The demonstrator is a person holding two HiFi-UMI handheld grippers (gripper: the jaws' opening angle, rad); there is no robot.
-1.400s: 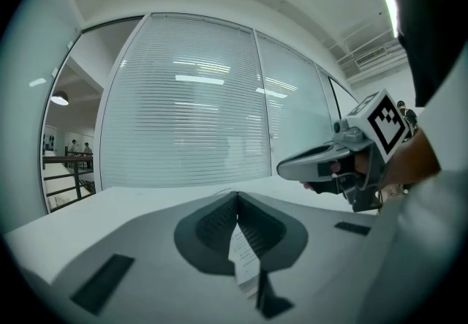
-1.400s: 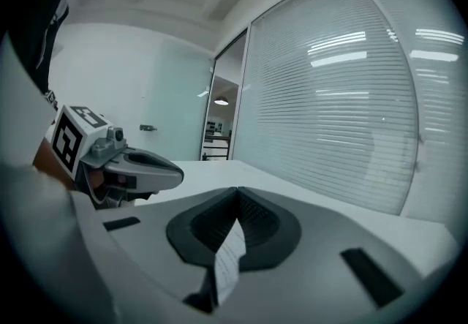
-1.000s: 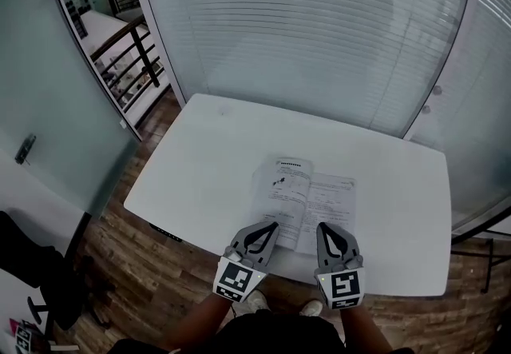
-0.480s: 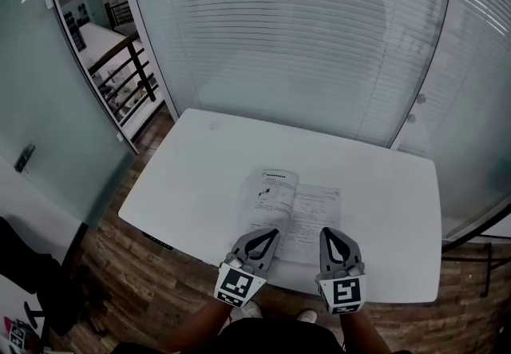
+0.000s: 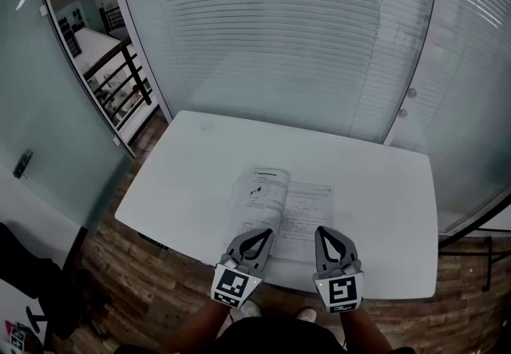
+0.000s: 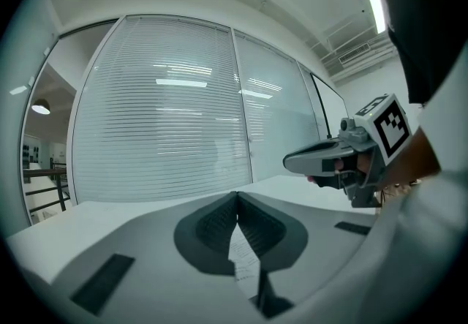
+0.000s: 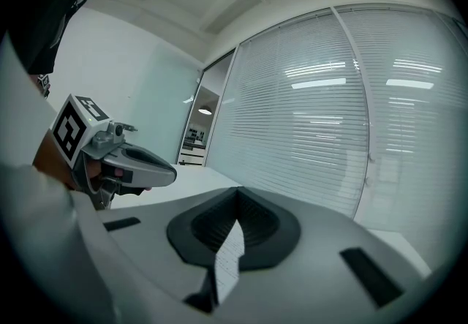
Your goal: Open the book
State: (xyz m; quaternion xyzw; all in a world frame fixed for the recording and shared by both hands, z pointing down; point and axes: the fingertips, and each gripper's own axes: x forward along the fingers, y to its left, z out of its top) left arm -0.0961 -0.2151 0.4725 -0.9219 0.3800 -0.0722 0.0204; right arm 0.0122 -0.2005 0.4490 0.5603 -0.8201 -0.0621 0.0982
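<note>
Book (image 5: 281,208): open flat on table (image 5: 383,184), seemingly done. Left gripper (image 5: 268,231), right gripper (image 5: 322,229): pinched shut, empty. Next, just back away

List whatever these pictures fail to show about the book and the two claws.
1. Print on the book: too small to read in the head view. The gripper views show only a sliver of it behind their own closed jaws.
2. Parts of the book's near edge: covered in the head view by the left claw and the right claw.
3. Whether either claw touches the page: no view settles it.
</note>
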